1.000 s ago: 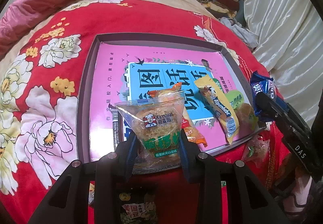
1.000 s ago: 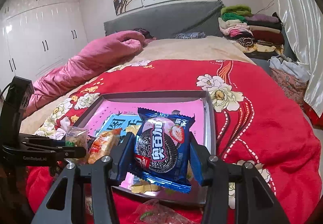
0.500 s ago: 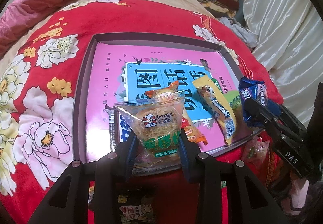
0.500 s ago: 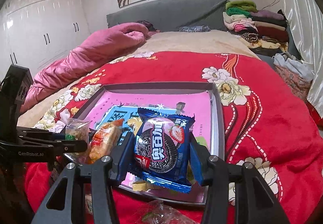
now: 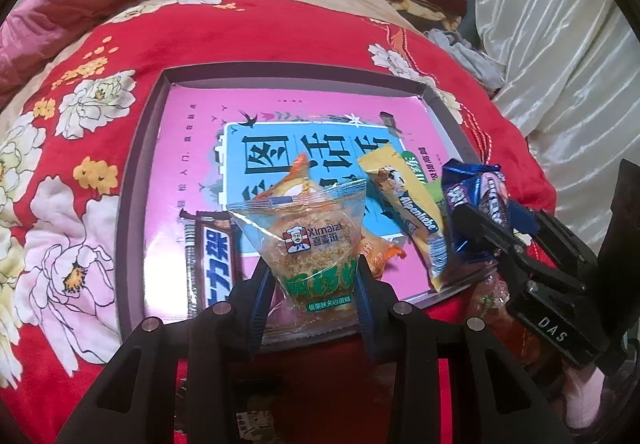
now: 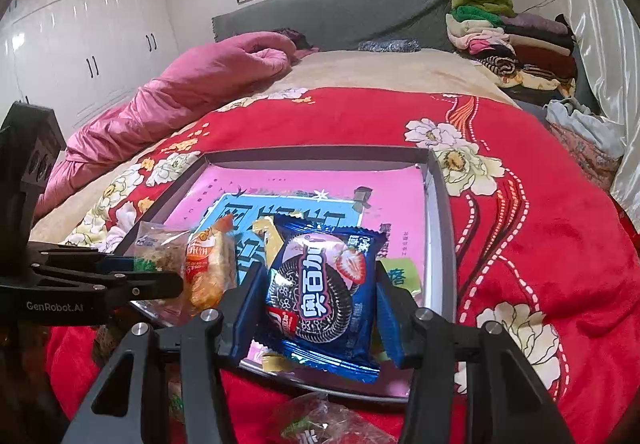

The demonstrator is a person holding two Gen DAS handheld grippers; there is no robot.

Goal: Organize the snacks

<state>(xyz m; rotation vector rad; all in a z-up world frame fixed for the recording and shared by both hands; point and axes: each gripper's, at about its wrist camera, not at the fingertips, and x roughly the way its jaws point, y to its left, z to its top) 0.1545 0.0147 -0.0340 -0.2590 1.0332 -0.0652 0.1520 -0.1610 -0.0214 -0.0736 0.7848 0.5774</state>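
Observation:
My left gripper (image 5: 310,308) is shut on a clear Ximaizi cake packet (image 5: 308,232), held over the near edge of a shallow grey tray (image 5: 132,179) lined with a pink and blue book. My right gripper (image 6: 320,308) is shut on a blue Oreo packet (image 6: 322,292), over the tray's near right corner; it also shows in the left wrist view (image 5: 476,203). In the tray lie a chocolate bar (image 5: 212,264), an orange snack packet (image 5: 296,179), a yellow Alpenliebe stick (image 5: 408,207) and a green packet (image 6: 400,276).
The tray rests on a red floral blanket (image 5: 280,31) on a bed. Loose snack packets (image 6: 320,420) lie on the blanket before the tray. A pink quilt (image 6: 180,91) is at the back left, folded clothes (image 6: 512,39) at the back right.
Both grippers have moved forward toward the tray with their packets still held; the right gripper has come closer to the left one.

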